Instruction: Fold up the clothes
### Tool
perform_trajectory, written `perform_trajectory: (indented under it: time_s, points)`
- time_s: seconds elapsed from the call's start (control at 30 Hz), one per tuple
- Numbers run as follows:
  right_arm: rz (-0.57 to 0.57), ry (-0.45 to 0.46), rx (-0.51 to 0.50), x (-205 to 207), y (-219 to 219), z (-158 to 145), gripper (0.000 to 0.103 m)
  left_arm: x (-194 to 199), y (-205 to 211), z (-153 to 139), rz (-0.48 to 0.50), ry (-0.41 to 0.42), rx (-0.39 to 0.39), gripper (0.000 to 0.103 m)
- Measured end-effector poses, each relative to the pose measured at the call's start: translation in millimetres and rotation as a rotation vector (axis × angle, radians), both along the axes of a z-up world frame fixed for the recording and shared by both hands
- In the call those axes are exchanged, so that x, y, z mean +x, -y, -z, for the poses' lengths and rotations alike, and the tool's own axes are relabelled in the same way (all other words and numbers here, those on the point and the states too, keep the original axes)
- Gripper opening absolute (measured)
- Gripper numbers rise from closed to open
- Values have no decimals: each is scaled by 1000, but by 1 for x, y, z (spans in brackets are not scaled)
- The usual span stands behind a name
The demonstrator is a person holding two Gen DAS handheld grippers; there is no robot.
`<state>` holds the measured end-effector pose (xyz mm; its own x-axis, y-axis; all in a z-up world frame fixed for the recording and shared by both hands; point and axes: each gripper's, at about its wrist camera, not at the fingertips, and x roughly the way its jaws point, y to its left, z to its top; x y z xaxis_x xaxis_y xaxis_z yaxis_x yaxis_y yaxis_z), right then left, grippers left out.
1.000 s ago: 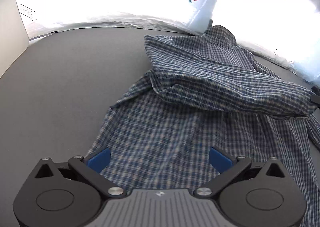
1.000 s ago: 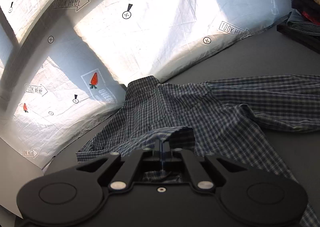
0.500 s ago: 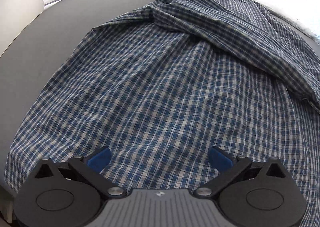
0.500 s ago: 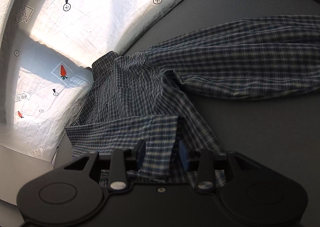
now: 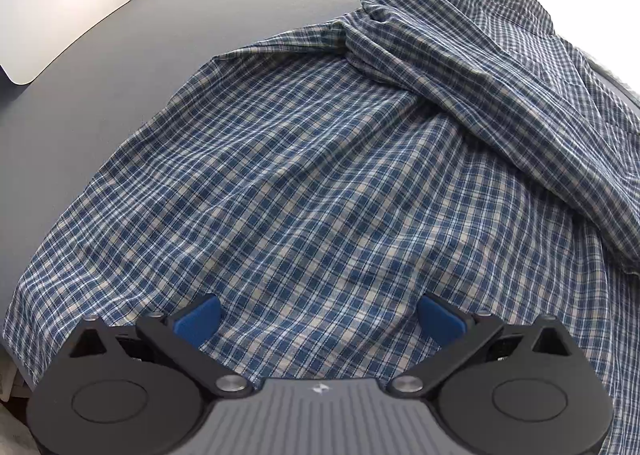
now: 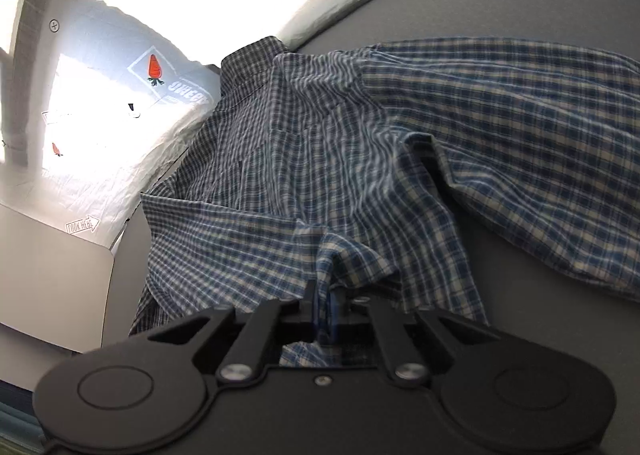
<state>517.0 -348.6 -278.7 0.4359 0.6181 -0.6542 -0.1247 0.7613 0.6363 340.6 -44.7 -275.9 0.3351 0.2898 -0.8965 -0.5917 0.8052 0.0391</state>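
A blue-and-white plaid shirt [image 5: 320, 175] lies spread on a grey table [image 5: 120, 67]. One sleeve [image 5: 500, 95] is folded across its upper part. My left gripper [image 5: 320, 315] is open, its blue pads low over the shirt's lower body, holding nothing. In the right wrist view the same shirt [image 6: 360, 143] lies with its collar [image 6: 256, 55] at the far edge and a sleeve [image 6: 540, 143] stretched to the right. My right gripper [image 6: 326, 307] is shut on a bunched fold of the shirt's cloth.
A white printed sheet with carrot marks [image 6: 156, 67] hangs behind the table. A white panel [image 5: 60, 7] stands at the table's far left. Bare grey tabletop [image 6: 540, 315] shows to the right of the right gripper.
My left gripper has moved closer over the shirt's body, still open. My right gripper opened over the shirt's edge and has now shut on it, bunching the cloth.
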Motion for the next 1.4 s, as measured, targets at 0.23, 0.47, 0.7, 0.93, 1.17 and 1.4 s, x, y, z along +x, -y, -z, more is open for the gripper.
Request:
perform_trajectory:
  time_s: [0.23, 0.47, 0.7, 0.93, 1.17, 1.4]
  points:
    - [1, 263, -28, 24, 1, -58, 4, 2, 0, 0, -3, -14, -1, 103]
    - [88, 425, -127, 65, 30, -94, 4, 8, -1, -1, -17, -50, -14, 103]
    - [190, 410, -210, 82, 71, -84, 3, 26, 9, -7, -4, -165, 21, 103]
    - [313, 339, -310, 81, 111, -65, 3, 39, 37, -9, 111, -224, 183, 103]
    - [323, 169, -347, 70, 117, -28, 11, 37, 38, -9, 109, -196, 177, 103]
    - [339, 161, -186, 18, 114, -43, 63, 11, 11, -2, -20, -44, -11, 103]
